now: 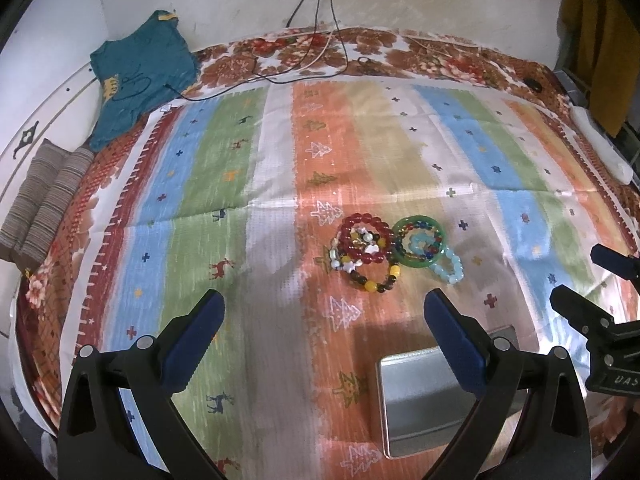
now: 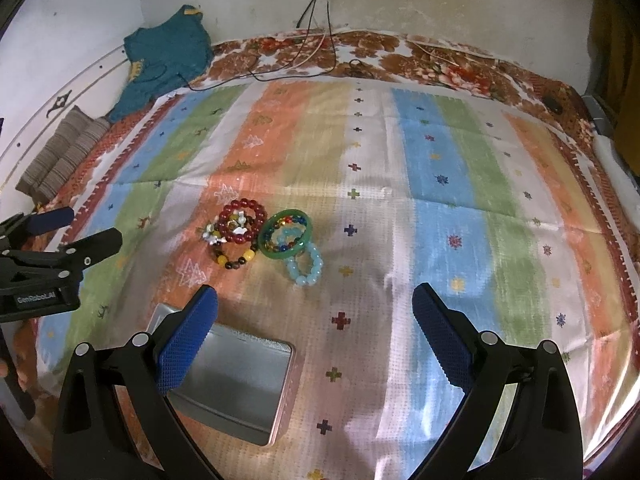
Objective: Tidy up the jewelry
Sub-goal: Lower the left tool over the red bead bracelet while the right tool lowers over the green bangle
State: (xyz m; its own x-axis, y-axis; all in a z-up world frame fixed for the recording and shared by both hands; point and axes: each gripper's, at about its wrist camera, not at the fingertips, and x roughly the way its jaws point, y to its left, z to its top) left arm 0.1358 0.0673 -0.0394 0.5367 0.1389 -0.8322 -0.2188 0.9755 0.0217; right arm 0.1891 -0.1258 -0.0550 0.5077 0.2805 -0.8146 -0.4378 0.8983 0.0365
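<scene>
A pile of bracelets lies on the striped cloth: a dark red bead bracelet (image 1: 378,222) (image 2: 256,206), a yellow-and-brown bead bracelet (image 1: 374,285) (image 2: 240,261), a green bangle (image 1: 436,258) (image 2: 280,254) and a pale blue bead bracelet (image 1: 454,272) (image 2: 310,272). An open, empty metal tin (image 1: 420,408) (image 2: 240,388) sits nearer me. My left gripper (image 1: 324,320) is open and empty, hovering short of the pile. My right gripper (image 2: 316,312) is open and empty, just short of the pale blue bracelet. Each gripper shows at the edge of the other's view.
The striped cloth (image 1: 224,184) covers a floral bedspread. A teal garment (image 1: 140,72), a folded striped cloth (image 1: 44,200) and dangling black cables (image 1: 320,40) lie at the back by the wall. A white object (image 1: 600,148) lies at the right edge.
</scene>
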